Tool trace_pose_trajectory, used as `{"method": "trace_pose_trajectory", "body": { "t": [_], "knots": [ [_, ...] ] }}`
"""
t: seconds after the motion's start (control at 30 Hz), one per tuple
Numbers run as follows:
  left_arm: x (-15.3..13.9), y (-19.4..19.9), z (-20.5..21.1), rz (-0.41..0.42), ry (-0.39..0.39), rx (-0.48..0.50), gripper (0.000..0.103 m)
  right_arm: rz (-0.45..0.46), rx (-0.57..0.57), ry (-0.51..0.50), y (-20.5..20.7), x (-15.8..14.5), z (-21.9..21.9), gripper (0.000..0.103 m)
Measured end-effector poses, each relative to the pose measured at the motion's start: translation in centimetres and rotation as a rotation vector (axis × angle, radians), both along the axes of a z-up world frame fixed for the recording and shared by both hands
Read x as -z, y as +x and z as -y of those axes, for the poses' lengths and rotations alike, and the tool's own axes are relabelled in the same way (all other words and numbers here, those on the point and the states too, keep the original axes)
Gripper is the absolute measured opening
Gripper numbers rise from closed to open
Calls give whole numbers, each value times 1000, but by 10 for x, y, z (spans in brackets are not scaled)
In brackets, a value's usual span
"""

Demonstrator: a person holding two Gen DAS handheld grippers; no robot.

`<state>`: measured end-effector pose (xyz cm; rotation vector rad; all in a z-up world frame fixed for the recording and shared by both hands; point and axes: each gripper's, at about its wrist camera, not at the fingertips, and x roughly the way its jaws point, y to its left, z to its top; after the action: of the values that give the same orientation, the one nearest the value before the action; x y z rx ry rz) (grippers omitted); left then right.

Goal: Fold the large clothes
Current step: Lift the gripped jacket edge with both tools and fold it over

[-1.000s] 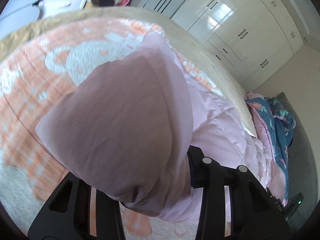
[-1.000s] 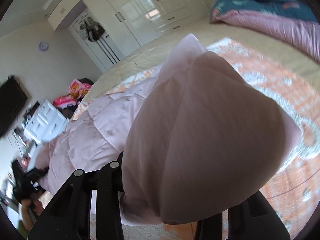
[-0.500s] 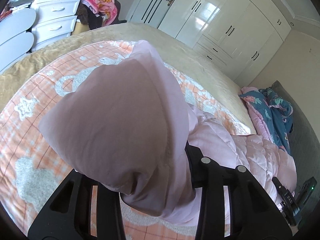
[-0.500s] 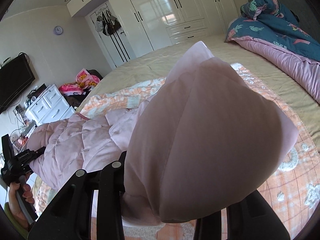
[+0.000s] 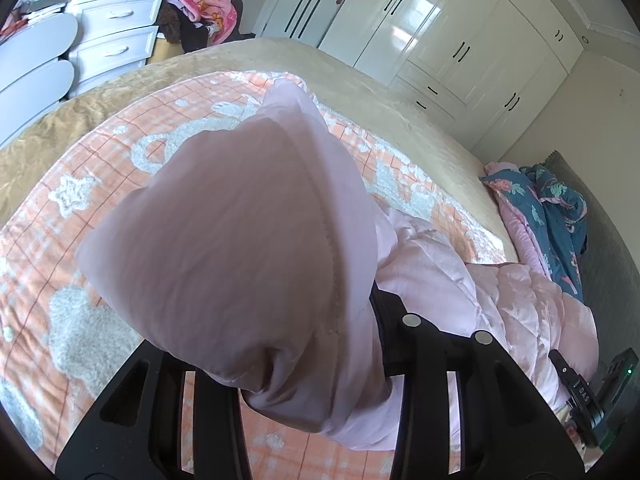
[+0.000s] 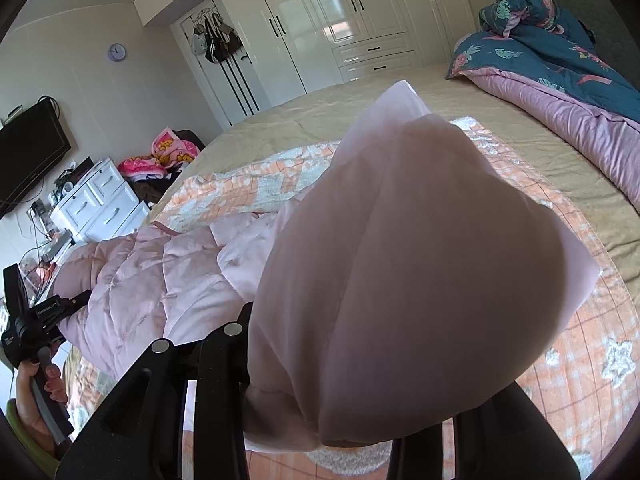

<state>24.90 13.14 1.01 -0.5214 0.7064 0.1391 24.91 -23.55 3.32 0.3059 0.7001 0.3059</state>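
Both cameras rise since a second ago: from the left, the left gripper (image 5: 304,364) clamps the pink jacket (image 5: 248,240) above the blanket (image 5: 60,240); from the right, the right gripper (image 6: 320,412) grips its other corner, lifted for folding.

A tan-covered bed (image 6: 320,116) carries everything. An orange checked blanket (image 5: 100,184) lies spread on it. A pink-and-teal floral quilt (image 6: 560,76) sits bunched at its head.

Left claw (image 5: 316,360) and right claw (image 6: 320,392) both clamped, apparently.
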Motion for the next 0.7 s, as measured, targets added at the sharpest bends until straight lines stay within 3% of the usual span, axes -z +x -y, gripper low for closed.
{"method": "trace_pose_trajectory", "body": {
  "t": [0.7],
  "knots": [
    [4,-50,7,-18,19,25,30,-26,5,-3,-53,10,13,33]
  ]
}}
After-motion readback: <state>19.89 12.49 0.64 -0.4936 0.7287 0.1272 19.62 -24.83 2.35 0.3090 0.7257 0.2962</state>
